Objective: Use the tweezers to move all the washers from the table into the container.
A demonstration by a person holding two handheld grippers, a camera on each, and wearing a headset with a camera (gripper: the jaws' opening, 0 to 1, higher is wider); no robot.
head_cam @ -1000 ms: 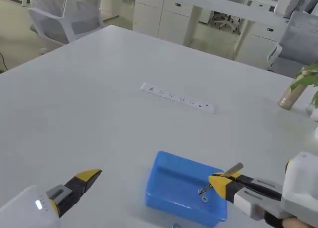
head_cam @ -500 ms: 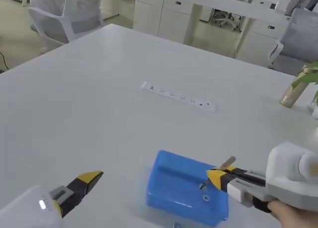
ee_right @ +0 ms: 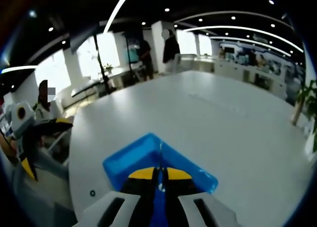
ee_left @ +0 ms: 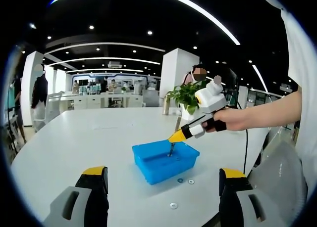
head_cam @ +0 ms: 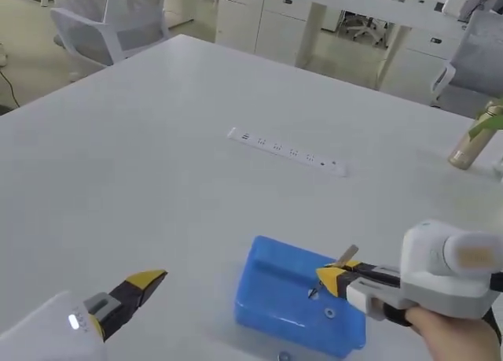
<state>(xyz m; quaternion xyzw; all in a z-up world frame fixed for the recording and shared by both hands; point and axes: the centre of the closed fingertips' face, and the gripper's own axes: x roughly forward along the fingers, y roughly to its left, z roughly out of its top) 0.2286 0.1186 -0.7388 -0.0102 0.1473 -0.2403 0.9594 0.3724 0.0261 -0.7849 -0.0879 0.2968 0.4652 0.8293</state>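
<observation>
Tweezers [head_cam: 313,289] clamped in fingers of right gripper [head_cam: 321,276], over blue container [head_cam: 271,298] — left gripper [head_cam: 148,281] fingers apart.

Bright ceiling lighting, soft shadows; gripper views bend at edges.

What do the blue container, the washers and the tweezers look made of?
Container: likely plastic; even bright blue, smooth moulded walls, slight sheen.
Washers: probably metal; tiny grey rings, too small to be sure.
Tweezers: likely metal; thin, pale-grey prongs.
</observation>
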